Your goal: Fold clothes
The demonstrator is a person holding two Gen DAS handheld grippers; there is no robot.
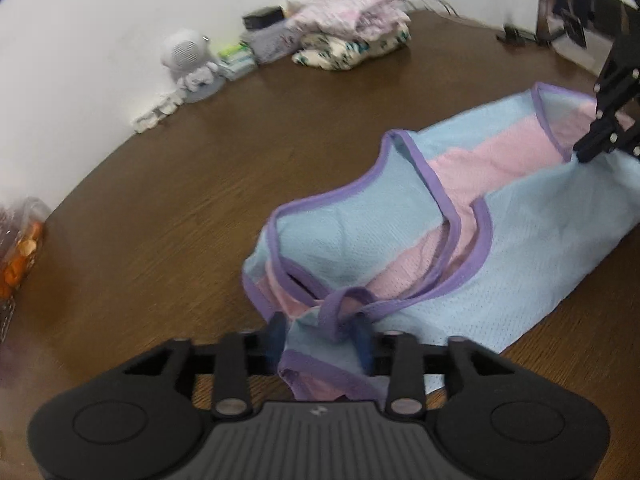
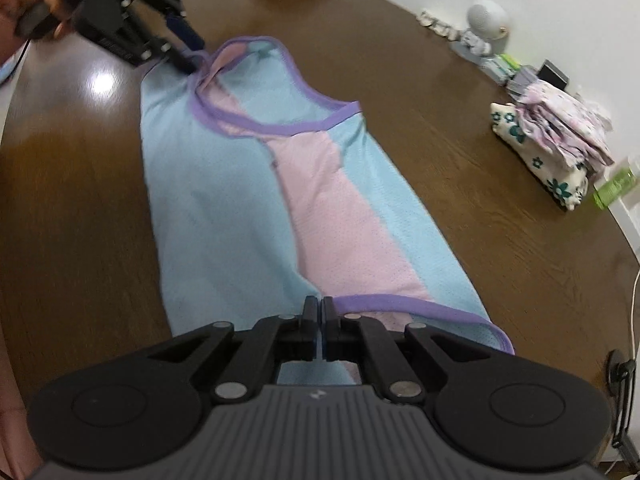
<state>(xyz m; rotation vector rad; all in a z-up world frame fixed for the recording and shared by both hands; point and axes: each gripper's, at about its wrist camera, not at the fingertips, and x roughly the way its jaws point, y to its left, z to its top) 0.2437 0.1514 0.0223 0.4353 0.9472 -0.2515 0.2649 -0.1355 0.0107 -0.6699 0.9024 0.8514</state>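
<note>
Mesh tank top (image 2: 256, 184), pale blue with a pink centre panel and purple binding, lies stretched lengthwise on the brown desk (image 2: 440, 128) between two handheld grippers. The left gripper (image 1: 322, 338) has its fingers part-way closed around the bunched shoulder straps; the right gripper (image 2: 319, 312), at the opposite hem, has its fingers pressed nearly together on the purple-bound edge. The fabric looks thin, light and limp, likely to sag and slide on the glossy wood, so the bound edges and strap seams seem the firmest places to take hold. A stack of folded clothes (image 2: 560, 140) sits well apart near the wall, beside a small white speaker (image 2: 488, 20).
</note>
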